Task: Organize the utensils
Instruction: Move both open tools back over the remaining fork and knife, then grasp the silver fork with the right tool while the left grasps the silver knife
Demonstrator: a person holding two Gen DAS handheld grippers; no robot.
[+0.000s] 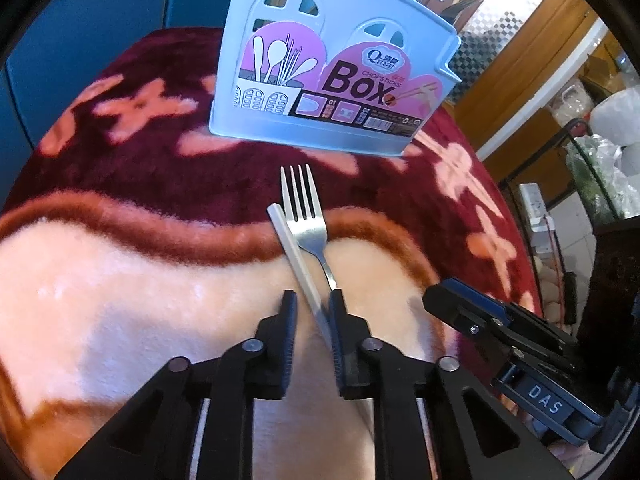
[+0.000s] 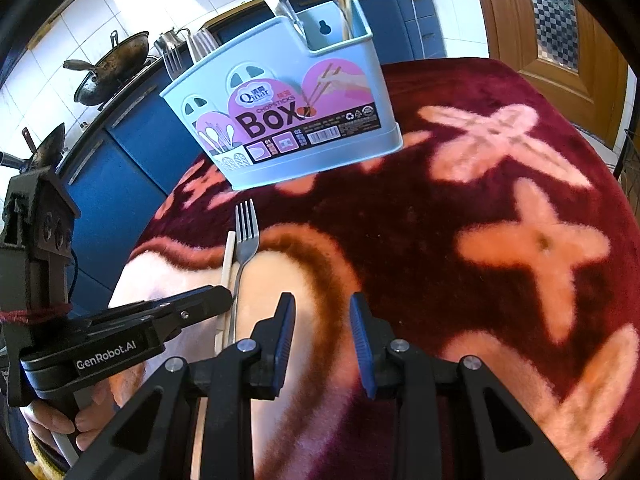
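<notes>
A light blue utensil box (image 1: 332, 80) labelled "Box" stands upright on a fuzzy red and pink blanket (image 1: 120, 280). In front of it lie a metal fork (image 1: 306, 220) and a white chopstick (image 1: 288, 240), side by side, partly crossing. My left gripper (image 1: 313, 300) is low over their near ends. The chopstick runs between its jaws against the right pad, with a gap on the left side. The right wrist view shows the box (image 2: 296, 120) holding forks, a spoon and chopsticks, with the fork (image 2: 245, 236) and chopstick (image 2: 227, 260) below it. My right gripper (image 2: 322, 304) hovers open and empty, to the right of the fork.
Blue cabinets (image 2: 120, 184) and a counter with a wok (image 2: 108, 68) lie behind the table's far left edge. A wooden door (image 2: 560, 20) is at the back right. A wire rack with plastic bags (image 1: 600, 152) stands off the table's right side. A hand (image 2: 60, 420) holds the left gripper's handle.
</notes>
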